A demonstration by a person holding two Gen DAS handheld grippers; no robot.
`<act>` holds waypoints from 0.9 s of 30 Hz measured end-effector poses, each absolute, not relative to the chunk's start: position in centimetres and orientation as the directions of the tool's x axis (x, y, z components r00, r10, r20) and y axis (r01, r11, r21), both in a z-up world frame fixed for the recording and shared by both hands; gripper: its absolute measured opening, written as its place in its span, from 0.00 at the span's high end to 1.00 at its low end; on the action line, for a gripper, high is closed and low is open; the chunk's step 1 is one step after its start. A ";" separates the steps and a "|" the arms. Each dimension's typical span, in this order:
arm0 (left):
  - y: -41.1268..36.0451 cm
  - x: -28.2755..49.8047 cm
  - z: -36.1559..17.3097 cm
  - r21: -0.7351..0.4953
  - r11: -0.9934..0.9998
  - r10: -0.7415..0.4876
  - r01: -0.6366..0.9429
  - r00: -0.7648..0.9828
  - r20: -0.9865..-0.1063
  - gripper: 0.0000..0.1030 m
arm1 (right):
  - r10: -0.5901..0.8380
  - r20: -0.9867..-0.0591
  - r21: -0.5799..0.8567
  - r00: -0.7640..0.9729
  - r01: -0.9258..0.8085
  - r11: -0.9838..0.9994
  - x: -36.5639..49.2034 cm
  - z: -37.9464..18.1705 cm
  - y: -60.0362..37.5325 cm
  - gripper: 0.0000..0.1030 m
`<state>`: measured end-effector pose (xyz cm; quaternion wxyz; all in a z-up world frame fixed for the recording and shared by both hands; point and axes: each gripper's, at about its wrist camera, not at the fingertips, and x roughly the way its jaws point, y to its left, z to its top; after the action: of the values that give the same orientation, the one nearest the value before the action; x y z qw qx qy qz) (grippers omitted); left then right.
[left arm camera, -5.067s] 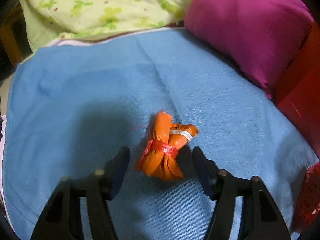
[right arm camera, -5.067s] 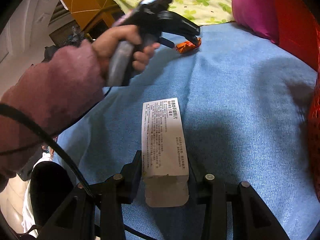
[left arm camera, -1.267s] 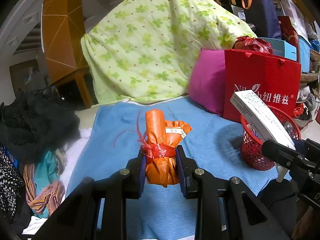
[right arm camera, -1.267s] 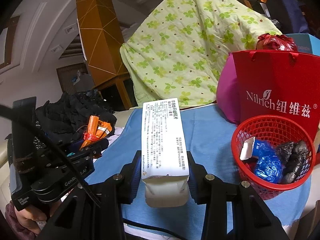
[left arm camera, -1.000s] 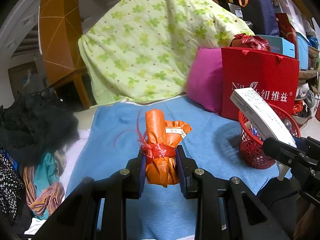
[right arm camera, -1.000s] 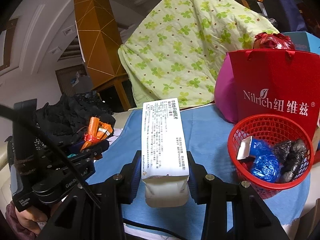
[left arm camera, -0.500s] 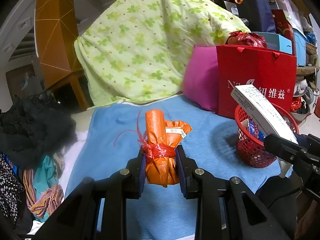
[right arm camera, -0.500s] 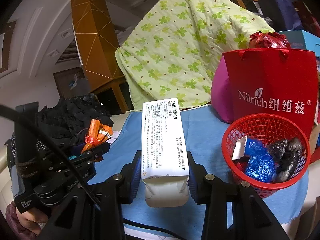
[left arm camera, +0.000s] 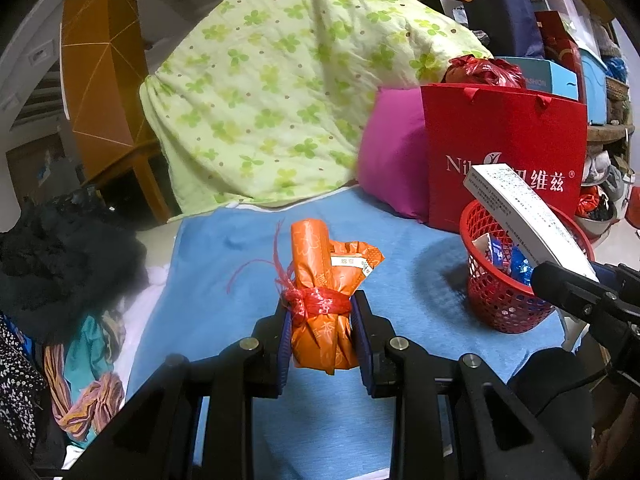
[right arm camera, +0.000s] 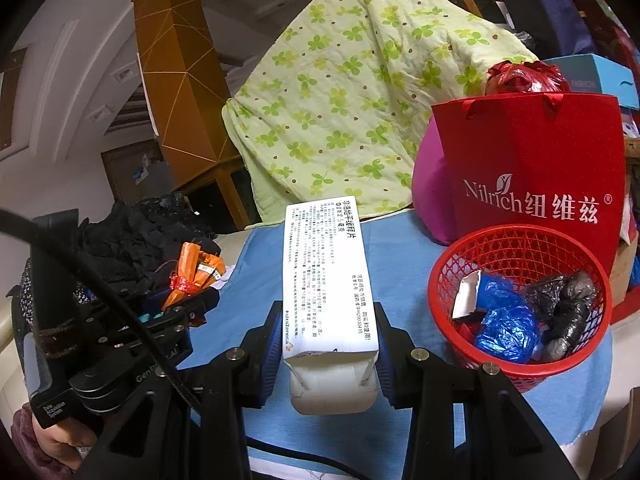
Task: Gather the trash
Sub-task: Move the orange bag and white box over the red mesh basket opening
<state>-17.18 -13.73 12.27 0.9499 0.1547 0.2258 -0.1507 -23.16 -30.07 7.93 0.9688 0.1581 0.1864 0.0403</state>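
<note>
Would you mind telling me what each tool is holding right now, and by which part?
The left tool grips the orange wrapper bundle at its lower end, near the red tie. The right tool grips the white printed box at its near, open end.

Both wrist views toward red basket (left arm camera: pixel 500 304)

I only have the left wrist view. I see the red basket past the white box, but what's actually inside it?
Observer: The red mesh basket holds a crumpled blue plastic bag, a black plastic bag and a bit of white packaging.
Operator: Is the right gripper gripping that white box properly?
Observer: Yes, the right gripper is shut on the white medicine box near its opened lower end.
Operator: Can you see my left gripper from there?
Observer: Yes, the left gripper shows at the left, clamping the orange wrapper bundle.
</note>
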 end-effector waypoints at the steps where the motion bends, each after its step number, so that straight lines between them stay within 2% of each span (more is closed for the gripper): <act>1: -13.9 -17.2 12.2 0.229 0.905 -0.216 0.357 0.852 -0.476 0.71 | 0.133 -0.348 0.320 0.928 -0.015 0.947 -23.2 7.9 -30.2 0.58; 27: -17.0 -17.8 11.5 0.257 0.882 -0.230 0.395 0.838 -0.496 0.71 | 0.110 -0.347 0.353 0.931 0.021 0.935 -24.1 7.1 -32.8 0.58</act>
<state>-17.77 -16.96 11.48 0.9420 0.1774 0.2318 -0.1658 -24.13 -32.82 7.07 0.9663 0.1784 0.1839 0.0232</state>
